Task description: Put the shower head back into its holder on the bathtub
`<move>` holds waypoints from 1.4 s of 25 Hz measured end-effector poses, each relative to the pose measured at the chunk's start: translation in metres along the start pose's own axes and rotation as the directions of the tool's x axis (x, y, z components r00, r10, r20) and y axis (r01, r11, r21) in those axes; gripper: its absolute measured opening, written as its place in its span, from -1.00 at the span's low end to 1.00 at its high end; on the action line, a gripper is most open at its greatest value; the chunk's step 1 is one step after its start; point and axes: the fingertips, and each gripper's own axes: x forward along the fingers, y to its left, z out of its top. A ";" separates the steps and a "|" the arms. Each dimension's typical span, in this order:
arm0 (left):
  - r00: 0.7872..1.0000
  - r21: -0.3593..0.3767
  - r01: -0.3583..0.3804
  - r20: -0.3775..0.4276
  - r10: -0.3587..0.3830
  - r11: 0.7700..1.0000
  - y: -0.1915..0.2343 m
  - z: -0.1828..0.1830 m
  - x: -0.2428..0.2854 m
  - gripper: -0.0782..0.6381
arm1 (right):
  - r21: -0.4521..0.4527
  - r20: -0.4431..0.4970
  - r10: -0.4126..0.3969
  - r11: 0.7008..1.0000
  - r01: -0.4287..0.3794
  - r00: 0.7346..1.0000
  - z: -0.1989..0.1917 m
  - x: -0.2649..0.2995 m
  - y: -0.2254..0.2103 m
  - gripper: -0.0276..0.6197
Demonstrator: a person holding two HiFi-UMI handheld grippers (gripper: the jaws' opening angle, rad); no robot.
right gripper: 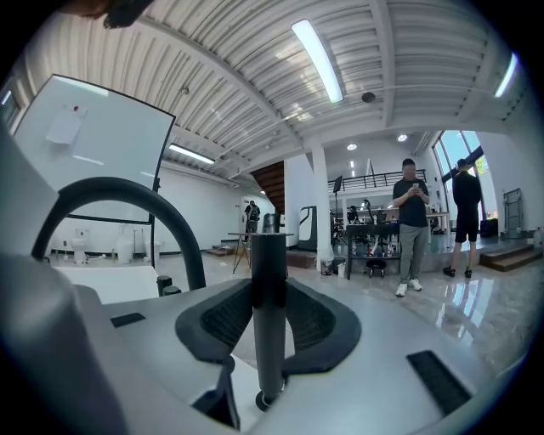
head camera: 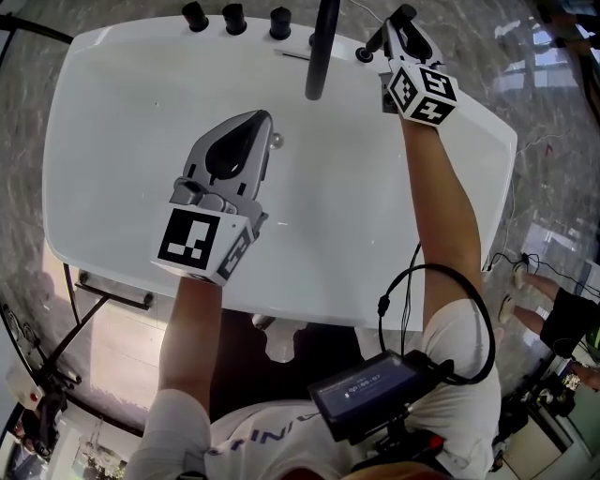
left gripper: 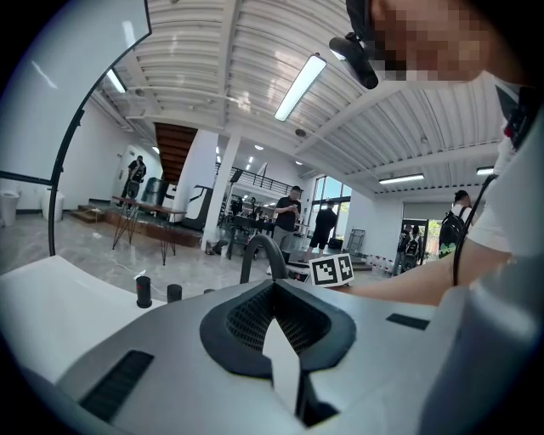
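The black rod-shaped shower head [right gripper: 269, 314] stands upright between the jaws of my right gripper [right gripper: 270, 293], which is shut on it. Its lower end meets a small round holder [right gripper: 265, 399] on the tub's rim. In the head view my right gripper [head camera: 398, 28] is at the far right corner of the white bathtub [head camera: 112, 141], with the shower head [head camera: 374, 41] and the holder [head camera: 364, 54] just left of it. My left gripper [head camera: 255, 127] hovers over the tub's middle, shut, with nothing in it. In its own view my left gripper [left gripper: 272, 289] points at the tub's far rim.
A black arched faucet spout [head camera: 322, 47] and three black knobs [head camera: 234, 17] line the tub's far rim, just left of the holder. The spout [right gripper: 119, 204] arches close beside my right gripper. People stand on the glossy floor [right gripper: 476, 306] beyond. A cable hangs by my right arm.
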 end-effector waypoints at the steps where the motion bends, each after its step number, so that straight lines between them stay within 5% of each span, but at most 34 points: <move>1: 1.000 0.001 0.001 0.000 -0.001 1.000 0.000 0.000 0.002 -0.74 | 0.008 -0.006 -0.004 1.000 0.004 1.000 -0.004 0.002 -0.002 -0.54; 11: 1.000 -0.004 0.006 -0.006 -0.006 1.000 0.004 -0.011 0.010 -0.74 | 0.063 -0.011 -0.028 0.998 0.029 1.000 -0.025 0.005 -0.010 -0.54; 35: 1.000 -0.009 0.003 -0.020 -0.003 1.000 0.011 -0.022 0.007 -0.74 | -0.003 -0.044 -0.024 1.000 0.023 0.999 -0.050 0.014 -0.004 -0.54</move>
